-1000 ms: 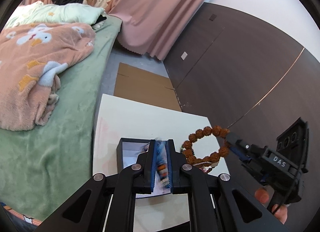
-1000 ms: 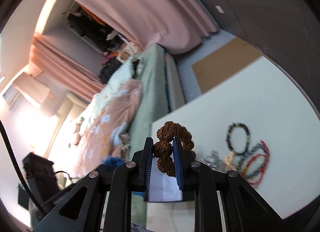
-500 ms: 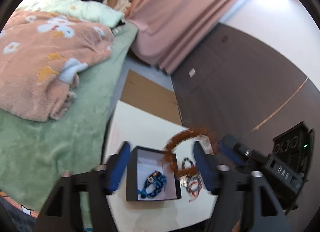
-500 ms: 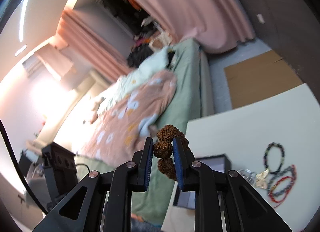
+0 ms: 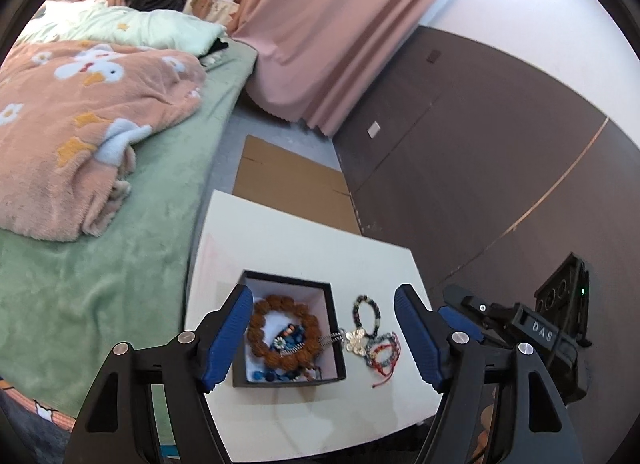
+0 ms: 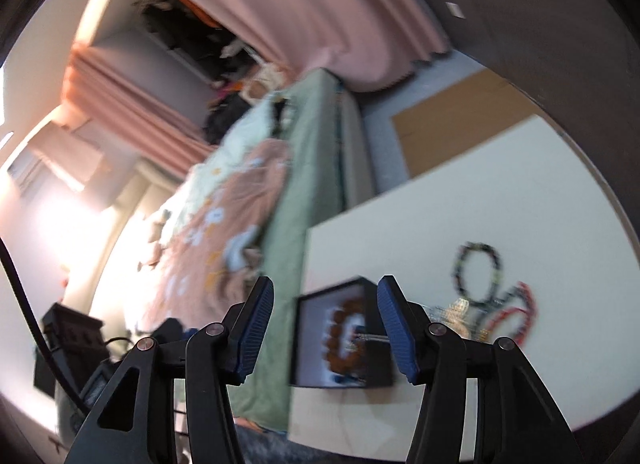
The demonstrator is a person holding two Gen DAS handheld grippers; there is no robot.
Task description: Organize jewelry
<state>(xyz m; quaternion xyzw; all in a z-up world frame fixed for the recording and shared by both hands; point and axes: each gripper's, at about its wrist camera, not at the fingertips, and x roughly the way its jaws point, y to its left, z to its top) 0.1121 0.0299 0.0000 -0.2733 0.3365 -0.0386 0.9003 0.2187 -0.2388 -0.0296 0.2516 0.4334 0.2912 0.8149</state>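
Note:
A black jewelry box (image 5: 332, 296) with a white lining sits on the white table (image 5: 304, 240). A brown bead bracelet (image 5: 260, 312) lies in it over a blue beaded piece (image 5: 294, 340). A silver chain (image 5: 330, 338) hangs over the box's right wall. Several bracelets (image 5: 380, 348) and a flower charm (image 5: 357, 340) lie on the table right of the box. My left gripper (image 5: 324, 338) is open and empty above the box. My right gripper (image 6: 326, 328) is open and empty; the box (image 6: 304, 344) and the brown bracelet (image 6: 340, 340) show blurred between its fingers. It also shows in the left wrist view (image 5: 468, 318).
A bed with a green sheet (image 5: 100, 288) and a pink blanket (image 5: 80, 112) borders the table's left edge. A cardboard sheet (image 5: 288, 184) lies on the floor beyond the table. A dark wall panel (image 5: 480, 168) stands at the right. Pink curtains (image 5: 332, 24) hang behind.
My right gripper opened and let the brown bead bracelet go; it now lies in the box. My left gripper opened earlier, left the blue piece in the box and rose.

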